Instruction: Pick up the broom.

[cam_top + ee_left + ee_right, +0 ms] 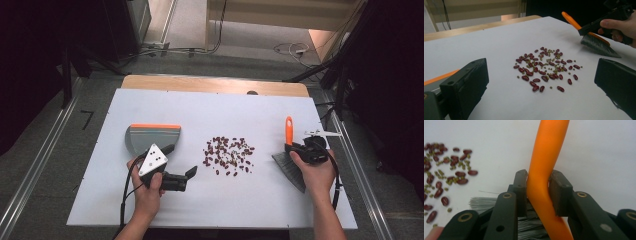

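The right gripper (301, 148) is clamped on the orange handle of the brush (288, 131), near the right edge of the white table (150, 200). In the right gripper view both jaws press against the handle (544, 177) from either side, just above the grey bristles (481, 202), and the handle runs on past the jaws, away from the camera. In the high view the bristles (290, 170) fan out below the gripper, toward the person, and lie under the right hand (315, 172). In the left gripper view the brush (596, 45) appears tilted, bristle edge low against the table and handle tip raised. The beans (228, 155), a loose scatter of dark red and small green ones, lie at mid-table between the two grippers, apart from the bristles. The left gripper (187, 170) stands wide with nothing between its jaws, which point toward the beans (544, 67); the left hand (147, 187) holds it low over the table. The dustpan (152, 137), grey with an orange edge, lies just behind the left gripper, well apart from the brush and to the left of the beans
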The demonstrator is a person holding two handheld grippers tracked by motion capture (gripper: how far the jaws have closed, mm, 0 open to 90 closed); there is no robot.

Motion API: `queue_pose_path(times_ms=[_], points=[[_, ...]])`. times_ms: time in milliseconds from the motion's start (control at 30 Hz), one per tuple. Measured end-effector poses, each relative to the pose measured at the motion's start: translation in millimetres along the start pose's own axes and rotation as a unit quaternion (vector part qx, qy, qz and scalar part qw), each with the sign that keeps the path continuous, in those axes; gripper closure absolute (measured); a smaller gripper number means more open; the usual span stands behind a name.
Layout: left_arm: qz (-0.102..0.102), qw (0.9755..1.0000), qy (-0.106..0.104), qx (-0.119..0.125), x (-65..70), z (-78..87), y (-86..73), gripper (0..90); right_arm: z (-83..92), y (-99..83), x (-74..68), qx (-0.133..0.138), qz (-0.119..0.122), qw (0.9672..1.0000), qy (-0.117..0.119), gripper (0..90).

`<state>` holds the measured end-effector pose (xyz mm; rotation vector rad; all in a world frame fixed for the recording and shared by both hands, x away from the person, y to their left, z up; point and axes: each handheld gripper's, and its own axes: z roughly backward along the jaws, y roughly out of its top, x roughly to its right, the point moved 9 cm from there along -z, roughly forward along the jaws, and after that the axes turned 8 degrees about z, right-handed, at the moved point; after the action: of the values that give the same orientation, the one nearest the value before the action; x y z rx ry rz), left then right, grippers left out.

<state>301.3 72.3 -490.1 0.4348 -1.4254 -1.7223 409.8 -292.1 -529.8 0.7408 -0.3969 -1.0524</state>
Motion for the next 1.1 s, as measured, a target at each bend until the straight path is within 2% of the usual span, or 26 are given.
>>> queue_pose_path(times_ms=[100,200,333,400,433,600,800,1100], points=[[0.000,1.0000,0.000,0.002,-0.3,0.3,0.7,0.0,7.3,6.1,1.0,0.045,-0.006,0.9990,-0.001,67.8],[0.000,1.0000,-0.002,0.004,1.0,0.4,1.6,0.0,15.1,12.3,0.5,0.095,-0.022,0.9952,0.008,67.9],[-0.002,1.0000,-0.004,0.006,2.7,0.9,2.7,0.0,27.3,21.6,-2.9,0.162,-0.020,0.9865,0.018,68.2],[-0.003,1.0000,-0.005,0.006,3.3,0.6,2.9,0.0,33.9,27.4,-7.9,0.192,-0.013,0.9804,0.041,68.3],[-0.003,1.0000,-0.005,0.006,3.3,0.6,2.9,0.0,37.1,29.6,-9.7,0.202,-0.010,0.9783,0.043,68.3],[-0.001,0.9999,-0.009,0.008,5.1,-0.1,3.8,0.0,48.2,40.9,-20.7,0.231,-0.003,0.9713,0.054,68.5],[0.000,0.9996,-0.025,0.012,10.5,-0.8,5.6,0.0,60.8,57.0,-44.6,0.260,0.014,0.9633,0.065,68.5],[0.009,0.9981,-0.056,0.022,22.5,-1.9,10.1,0.0,68.4,73.4,-92.5,0.274,0.046,0.9564,0.090,68.5]])
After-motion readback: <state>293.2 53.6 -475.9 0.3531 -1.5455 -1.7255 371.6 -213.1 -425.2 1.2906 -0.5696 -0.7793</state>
